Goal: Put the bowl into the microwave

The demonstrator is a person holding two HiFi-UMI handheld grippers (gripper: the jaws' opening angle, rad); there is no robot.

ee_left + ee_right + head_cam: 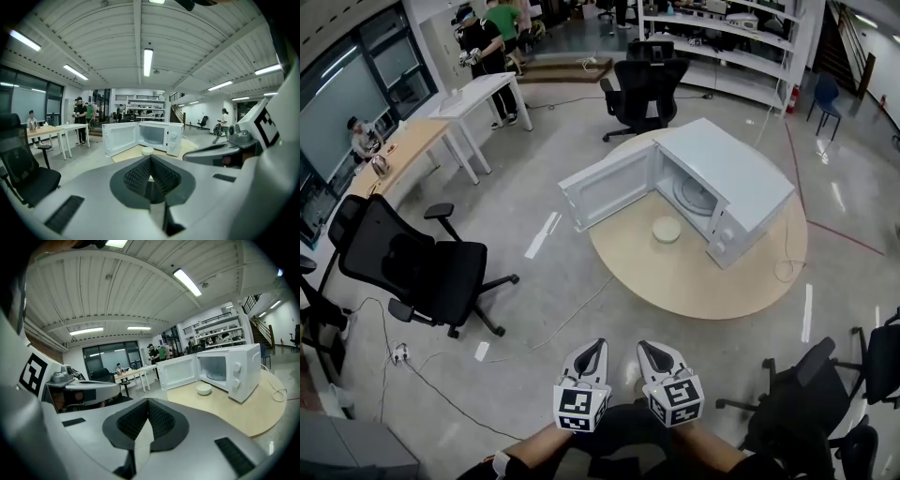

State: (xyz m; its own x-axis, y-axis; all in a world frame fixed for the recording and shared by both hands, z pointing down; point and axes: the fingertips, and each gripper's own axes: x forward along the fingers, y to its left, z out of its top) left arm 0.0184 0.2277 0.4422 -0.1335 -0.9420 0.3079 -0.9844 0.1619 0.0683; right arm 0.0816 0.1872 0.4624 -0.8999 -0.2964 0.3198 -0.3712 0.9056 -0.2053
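Observation:
A small pale bowl (667,229) sits on the round wooden table (694,281), just in front of the white microwave (727,183), whose door (607,188) stands swung wide to the left. The bowl (147,151) shows small in the left gripper view, and the bowl (204,389) lies before the oven's cavity in the right gripper view. Both grippers hang low near my body, well short of the table. My left gripper (593,350) and right gripper (651,352) are shut, jaws pressed together on nothing.
A black office chair (417,267) stands on the floor to the left, another chair (644,89) behind the table, more chairs (811,394) at the lower right. A cable (786,267) lies on the table's right side. People stand by white desks (478,98) far back.

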